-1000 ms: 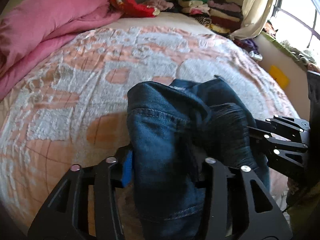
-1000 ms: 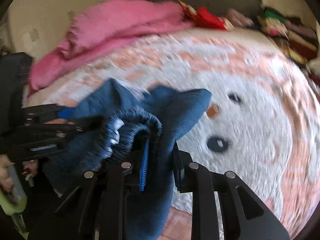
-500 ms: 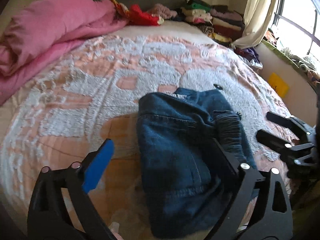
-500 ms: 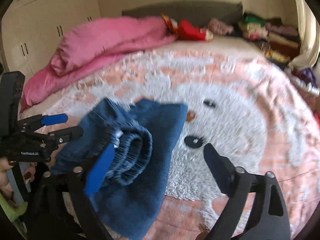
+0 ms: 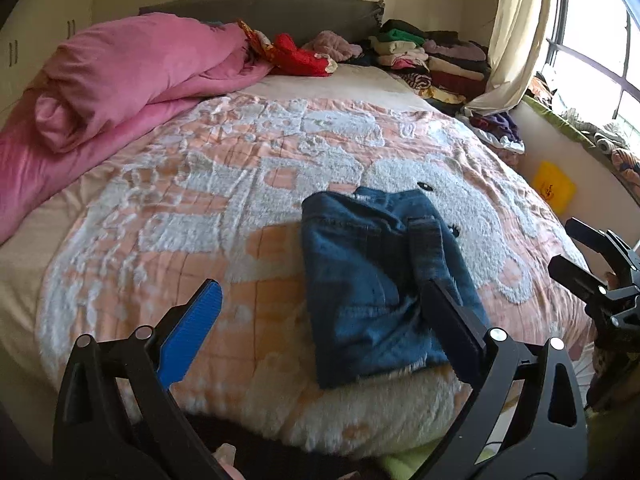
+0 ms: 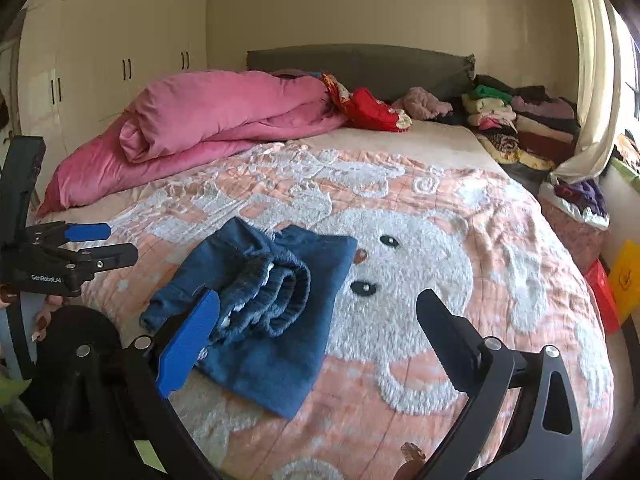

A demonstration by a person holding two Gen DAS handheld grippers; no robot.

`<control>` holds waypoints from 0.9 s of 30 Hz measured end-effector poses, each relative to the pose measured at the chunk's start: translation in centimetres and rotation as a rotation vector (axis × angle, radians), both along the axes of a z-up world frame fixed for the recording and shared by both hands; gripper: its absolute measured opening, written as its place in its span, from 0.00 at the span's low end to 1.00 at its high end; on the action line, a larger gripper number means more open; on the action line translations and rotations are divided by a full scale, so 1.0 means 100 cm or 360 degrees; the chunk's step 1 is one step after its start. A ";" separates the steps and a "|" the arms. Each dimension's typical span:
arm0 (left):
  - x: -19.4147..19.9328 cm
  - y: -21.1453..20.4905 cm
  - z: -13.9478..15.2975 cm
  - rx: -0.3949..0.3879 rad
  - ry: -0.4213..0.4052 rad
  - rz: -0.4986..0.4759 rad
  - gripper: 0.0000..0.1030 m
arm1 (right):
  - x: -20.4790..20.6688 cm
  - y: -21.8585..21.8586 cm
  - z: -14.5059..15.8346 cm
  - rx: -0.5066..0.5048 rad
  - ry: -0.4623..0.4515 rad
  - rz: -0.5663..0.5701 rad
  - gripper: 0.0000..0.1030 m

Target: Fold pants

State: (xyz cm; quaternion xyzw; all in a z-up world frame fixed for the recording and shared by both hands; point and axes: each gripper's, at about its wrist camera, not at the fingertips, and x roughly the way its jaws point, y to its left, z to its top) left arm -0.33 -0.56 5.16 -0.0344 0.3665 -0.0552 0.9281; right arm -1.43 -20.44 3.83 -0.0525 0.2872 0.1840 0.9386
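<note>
A folded pair of blue jeans [image 5: 376, 288] lies flat on the peach and white bear blanket [image 5: 200, 200] near the bed's front edge. In the right wrist view the jeans [image 6: 272, 304] show their gathered waistband bunched on top. My left gripper [image 5: 320, 286] hangs open above and in front of the jeans, with nothing between its pads. My right gripper [image 6: 318, 296] has its jaws opening wide and holds nothing; the jeans lie below its blue pad. Each gripper appears in the other's view: the right gripper [image 5: 562, 244] at the far right, the left gripper [image 6: 120, 242] at the far left.
A rolled pink duvet [image 5: 120, 80] fills the bed's back left. A red garment [image 5: 300, 56] and stacks of folded clothes [image 5: 432, 60] line the headboard. A curtain [image 5: 508, 40] and a yellow bag [image 5: 554, 192] stand at the right, white wardrobes [image 6: 100, 60] at the left.
Both grippers let go of the jeans and opened wide. The jeans dropped flat onto the blanket, and both grippers drew back and up from them.
</note>
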 end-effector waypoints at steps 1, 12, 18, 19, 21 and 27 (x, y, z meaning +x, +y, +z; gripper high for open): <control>-0.004 0.000 -0.001 0.0002 0.0006 0.0000 0.91 | -0.002 -0.001 -0.001 0.0003 0.0014 -0.0008 0.95; -0.036 -0.004 -0.036 0.0015 0.0163 0.0006 0.91 | -0.020 0.003 -0.028 -0.0037 0.0183 -0.0060 0.95; -0.036 -0.003 -0.041 0.0008 0.0199 0.0015 0.91 | -0.020 0.002 -0.036 -0.0022 0.0235 -0.0069 0.96; -0.036 -0.004 -0.041 0.0009 0.0199 0.0017 0.91 | -0.020 0.002 -0.036 -0.0018 0.0229 -0.0073 0.96; -0.036 -0.005 -0.041 0.0012 0.0200 0.0017 0.91 | -0.020 0.001 -0.037 -0.0017 0.0231 -0.0072 0.96; -0.036 -0.004 -0.040 0.0013 0.0196 0.0025 0.91 | -0.020 0.000 -0.036 -0.0022 0.0243 -0.0069 0.95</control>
